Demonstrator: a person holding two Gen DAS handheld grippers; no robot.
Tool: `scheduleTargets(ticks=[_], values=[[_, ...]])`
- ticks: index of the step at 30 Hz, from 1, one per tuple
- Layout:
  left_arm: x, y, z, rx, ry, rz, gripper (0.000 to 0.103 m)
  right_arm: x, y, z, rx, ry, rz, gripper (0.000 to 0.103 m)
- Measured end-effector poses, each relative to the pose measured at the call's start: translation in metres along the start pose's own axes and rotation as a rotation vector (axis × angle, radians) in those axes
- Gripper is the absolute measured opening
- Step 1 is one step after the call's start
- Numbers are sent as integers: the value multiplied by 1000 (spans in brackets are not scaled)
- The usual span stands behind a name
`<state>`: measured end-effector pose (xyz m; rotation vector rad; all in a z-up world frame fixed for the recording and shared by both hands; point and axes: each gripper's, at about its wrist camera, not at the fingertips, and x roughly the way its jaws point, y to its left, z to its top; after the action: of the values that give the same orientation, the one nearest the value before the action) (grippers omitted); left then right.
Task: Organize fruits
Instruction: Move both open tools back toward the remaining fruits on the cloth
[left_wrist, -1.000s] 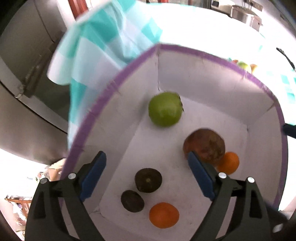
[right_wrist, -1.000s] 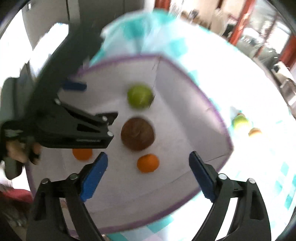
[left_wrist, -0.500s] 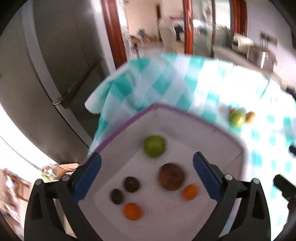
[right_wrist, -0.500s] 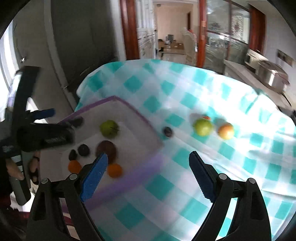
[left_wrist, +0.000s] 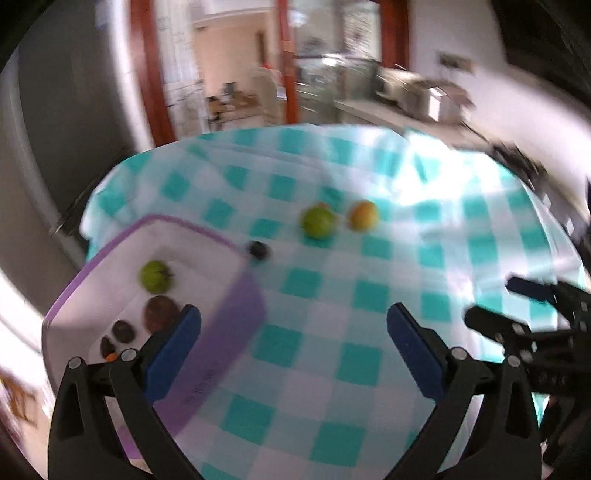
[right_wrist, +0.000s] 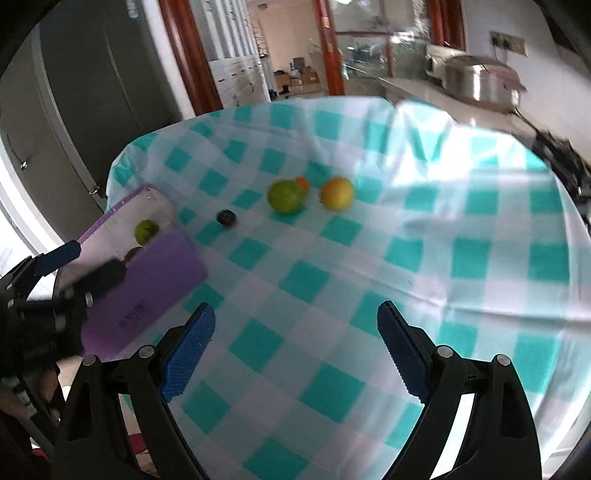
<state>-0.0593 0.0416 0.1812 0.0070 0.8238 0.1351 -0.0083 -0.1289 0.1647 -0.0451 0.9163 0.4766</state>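
Both hand-held grippers (left_wrist: 293, 345) (right_wrist: 295, 341) spread, empty; green fruit (right_wrist: 286, 196) lies well beyond them

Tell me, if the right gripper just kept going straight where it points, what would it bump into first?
Probably only the checked tablecloth. The right gripper is open and empty, and the fruits lie farther off, though depth is hard to judge.

A home kitchen with a dining area is shown. A table is covered by a teal-and-white checked cloth (right_wrist: 424, 258), which serves as the landmark. Behind the cloth, to the right, a counter (right_wrist: 443, 99) is seen along a white wall, with a large steel pot (right_wrist: 476, 81) set on it and a wall socket above. Left of the cloth, dark cabinet doors (right_wrist: 92, 92) are seen. Beyond its far edge, red-brown door frames (right_wrist: 192, 62) open onto another room.
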Motion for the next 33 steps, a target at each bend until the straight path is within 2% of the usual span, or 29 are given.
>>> scheduleTargets(ticks=[4, 11, 17, 21, 25, 29, 33], values=[[11, -34, 0, 91, 32, -13, 101, 3, -32, -13, 72, 19, -3, 87], [62, -49, 12, 58, 119, -51, 101, 16, -78, -22, 157, 61, -50, 87], [129, -53, 38, 23, 173, -91, 101, 39, -110, -12, 204, 105, -143, 87], [185, -44, 65, -24, 181, -93, 101, 66, -118, 4, 239, 144, -172, 87], [234, -28, 81, -78, 172, -64, 101, 106, -112, 24, 246, 197, -156, 87], [268, -13, 78, -113, 158, -20, 101, 152, -106, 67, 288, 195, -111, 87], [281, -10, 66, -99, 150, -33, 101, 192, -98, 112, 318, 156, -61, 87]])
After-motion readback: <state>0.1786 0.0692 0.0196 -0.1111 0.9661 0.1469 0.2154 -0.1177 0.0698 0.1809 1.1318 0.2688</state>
